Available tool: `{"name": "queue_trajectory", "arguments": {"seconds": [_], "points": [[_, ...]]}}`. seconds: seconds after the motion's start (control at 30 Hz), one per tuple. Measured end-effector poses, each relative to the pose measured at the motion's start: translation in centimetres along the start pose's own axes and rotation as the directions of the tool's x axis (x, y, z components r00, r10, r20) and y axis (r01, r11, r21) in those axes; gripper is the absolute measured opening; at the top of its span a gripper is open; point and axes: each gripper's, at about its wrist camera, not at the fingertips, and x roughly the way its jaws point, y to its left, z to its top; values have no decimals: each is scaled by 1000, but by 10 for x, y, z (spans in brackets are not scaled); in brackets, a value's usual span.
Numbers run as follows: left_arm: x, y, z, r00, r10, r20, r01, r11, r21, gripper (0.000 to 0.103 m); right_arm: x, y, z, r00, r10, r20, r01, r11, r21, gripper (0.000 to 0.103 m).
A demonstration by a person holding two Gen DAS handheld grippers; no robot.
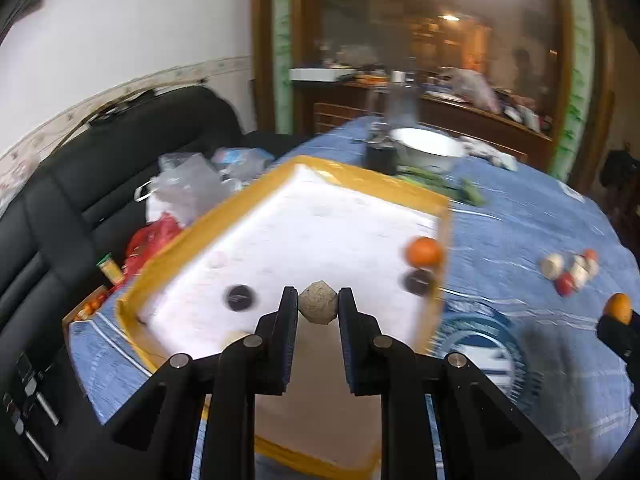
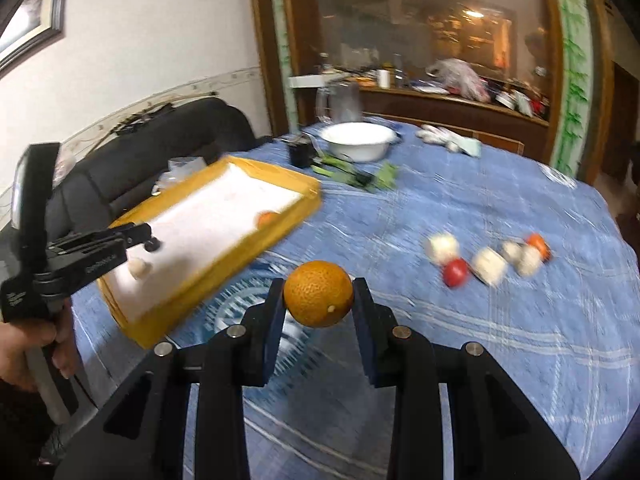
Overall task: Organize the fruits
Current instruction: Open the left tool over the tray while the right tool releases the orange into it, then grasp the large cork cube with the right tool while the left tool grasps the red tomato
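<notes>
Presently, two fruits in transit.

Item one: orange point(image 2: 319, 294), pebbled skin, pale stem scar facing the lens. Clamped between the jaws of the right gripper point(image 2: 319, 300), lower centre of the right wrist view, held clear above the blue checked tablecloth point(image 2: 500, 352). It also shows at the far right edge of the left wrist view.

Item two: small round fruit point(image 1: 318, 302), tan and rough-skinned; kind not certain. Pinched between the jaws of the left gripper point(image 1: 318, 304), centre of the left wrist view, hanging over the near part of the tray.

Item three: yellow-rimmed tray point(image 1: 224, 216) with white floor, middle of the left wrist view, left-centre of the right one. Already inside: one tangerine point(image 1: 425, 251) against the right-hand rim. Two dark round marks on the floor; nature unclear.

Item four: loose cluster point(image 2: 490, 258) on the cloth, right of the right wrist view, well apart from the tray: pale pieces, a red fruit, a small orange one. Blurred; not identifiable further.

Beyond: white bowl point(image 2: 357, 140) and green vegetables point(image 2: 352, 174) at the table's far side; black sofa point(image 1: 100, 184) at left.

Step judged: carrying both fruits to the tray. The left looks ready to lower and let go; the right has yet to cross the cloth leftward and get over the rim. Round fruit may roll on that smooth floor, so a low release near a wall seems wise.
</notes>
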Motion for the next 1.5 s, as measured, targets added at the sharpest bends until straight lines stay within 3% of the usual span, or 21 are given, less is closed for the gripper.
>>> {"name": "queue_trajectory", "arguments": {"seconds": [0.33, 0.53, 0.8, 0.87, 0.9, 0.93, 0.97, 1.0, 1.3, 1.5], "points": [[31, 49, 3, 995, 86, -59, -90, 993, -80, 19, 81, 61, 50, 994, 96, -57, -102, 988, -113, 35], [42, 65, 3, 991, 105, -86, -113, 988, -102, 19, 128, 79, 63, 989, 89, -120, -106, 984, -140, 35], [47, 69, 3, 990, 97, -105, -110, 986, -124, 20, 154, 90, 64, 986, 57, -159, -85, 981, -174, 35], [46, 72, 3, 990, 97, -105, -111, 985, -135, 27, 156, 90, 65, 988, 34, -154, -62, 981, -183, 44], [45, 73, 3, 990, 96, -101, -110, 984, -140, 37, 156, 89, 66, 989, 23, -148, -51, 981, -187, 63], [42, 74, 3, 991, 97, -95, -111, 982, -151, 45, 154, 88, 66, 990, 14, -137, -41, 981, -189, 74], [40, 76, 3, 991, 100, -90, -113, 980, -162, 60, 152, 87, 67, 992, 15, -125, -39, 981, -188, 75], [37, 77, 3, 991, 103, -83, -116, 978, -174, 69, 149, 85, 68, 993, 20, -116, -41, 982, -182, 75], [11, 69, 2, 994, 103, -22, -105, 968, -228, 79, 101, 21, 55, 998, -18, -60, 16, 999, -32, 88], [7, 21, -1, 1000, 5, -23, -9, 988, -154, 80, 67, -50, 15, 991, -100, -90, 108, 990, 95, 91]]}}
